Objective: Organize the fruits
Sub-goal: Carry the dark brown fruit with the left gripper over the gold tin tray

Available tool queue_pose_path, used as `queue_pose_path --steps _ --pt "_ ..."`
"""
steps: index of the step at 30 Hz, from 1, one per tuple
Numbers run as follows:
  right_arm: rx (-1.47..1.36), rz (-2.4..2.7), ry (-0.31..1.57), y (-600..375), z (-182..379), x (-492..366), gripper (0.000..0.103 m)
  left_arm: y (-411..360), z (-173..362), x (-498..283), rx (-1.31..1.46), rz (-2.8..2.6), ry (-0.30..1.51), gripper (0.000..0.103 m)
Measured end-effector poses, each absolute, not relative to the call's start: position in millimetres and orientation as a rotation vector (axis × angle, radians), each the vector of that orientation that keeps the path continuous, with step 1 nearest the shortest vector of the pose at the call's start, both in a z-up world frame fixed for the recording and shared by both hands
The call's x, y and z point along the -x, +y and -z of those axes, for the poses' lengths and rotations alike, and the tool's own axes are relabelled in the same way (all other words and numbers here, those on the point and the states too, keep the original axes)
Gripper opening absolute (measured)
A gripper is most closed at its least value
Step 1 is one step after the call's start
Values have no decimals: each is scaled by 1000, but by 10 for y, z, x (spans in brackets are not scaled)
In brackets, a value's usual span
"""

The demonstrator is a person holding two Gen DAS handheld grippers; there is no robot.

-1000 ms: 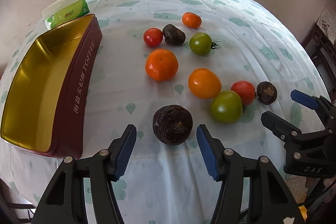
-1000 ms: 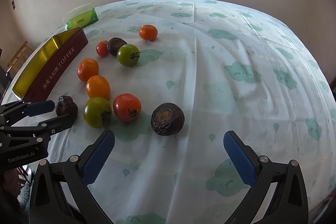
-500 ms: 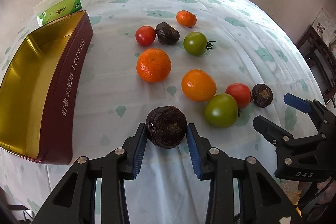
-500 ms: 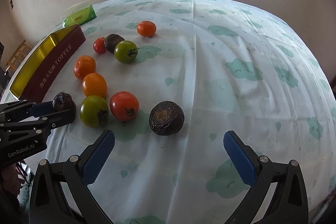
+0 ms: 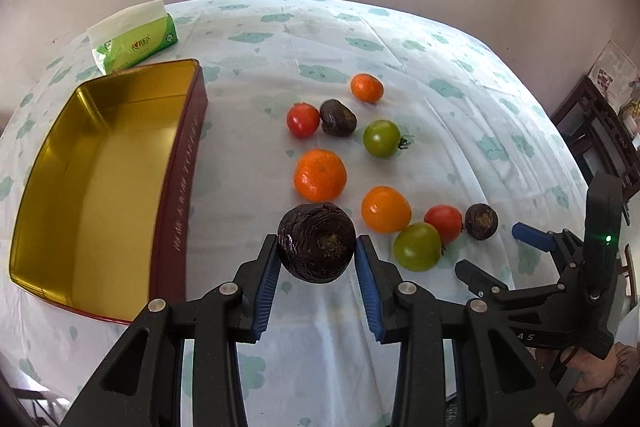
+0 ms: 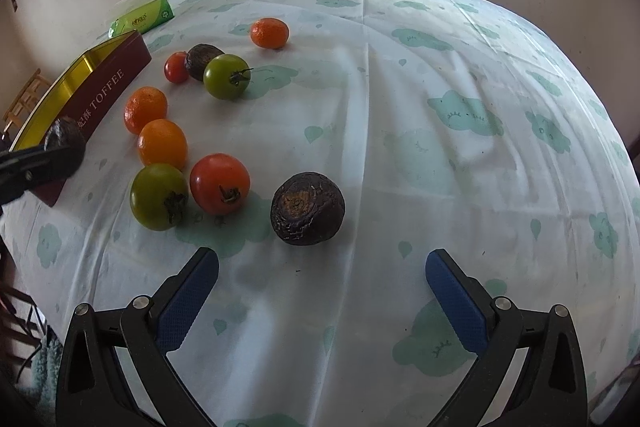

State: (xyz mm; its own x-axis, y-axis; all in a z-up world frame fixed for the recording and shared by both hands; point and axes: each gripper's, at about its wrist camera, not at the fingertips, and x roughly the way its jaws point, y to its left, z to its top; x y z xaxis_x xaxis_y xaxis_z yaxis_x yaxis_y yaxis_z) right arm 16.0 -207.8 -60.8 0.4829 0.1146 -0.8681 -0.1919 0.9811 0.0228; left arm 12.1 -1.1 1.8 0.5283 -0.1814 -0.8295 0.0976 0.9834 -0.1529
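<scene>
Where its jaws stood apart 1 second ago, left gripper (image 5: 316,269) now clamps 1 dark wrinkled fruit (image 5: 317,242), lifted off the tablecloth (image 5: 440,67). Right gripper (image 6: 322,273): jaws apart, empty. Gold tin (image 5: 60,187): empty, likely destination. Loose fruits remaining: 9.

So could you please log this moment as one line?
left claw: shut on dark wrinkled fruit | right claw: open, empty | tin: empty

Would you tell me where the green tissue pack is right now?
In the left wrist view the green tissue pack lies at the table's far left, just behind the open toffee tin.
</scene>
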Motion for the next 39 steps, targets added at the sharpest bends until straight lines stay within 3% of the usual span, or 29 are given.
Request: queue_pose_path --steps 9,21,39 --pt "108 -174 1053 -2024 617 -159 103 694 -200 -253 89 0 941 34" --pt "99 -166 1075 -2055 621 -202 103 1639 26 -316 129 -203 982 34" --pt "109 -177 1101 -2060 619 -237 103 1824 372 -264 113 -216 1059 34"
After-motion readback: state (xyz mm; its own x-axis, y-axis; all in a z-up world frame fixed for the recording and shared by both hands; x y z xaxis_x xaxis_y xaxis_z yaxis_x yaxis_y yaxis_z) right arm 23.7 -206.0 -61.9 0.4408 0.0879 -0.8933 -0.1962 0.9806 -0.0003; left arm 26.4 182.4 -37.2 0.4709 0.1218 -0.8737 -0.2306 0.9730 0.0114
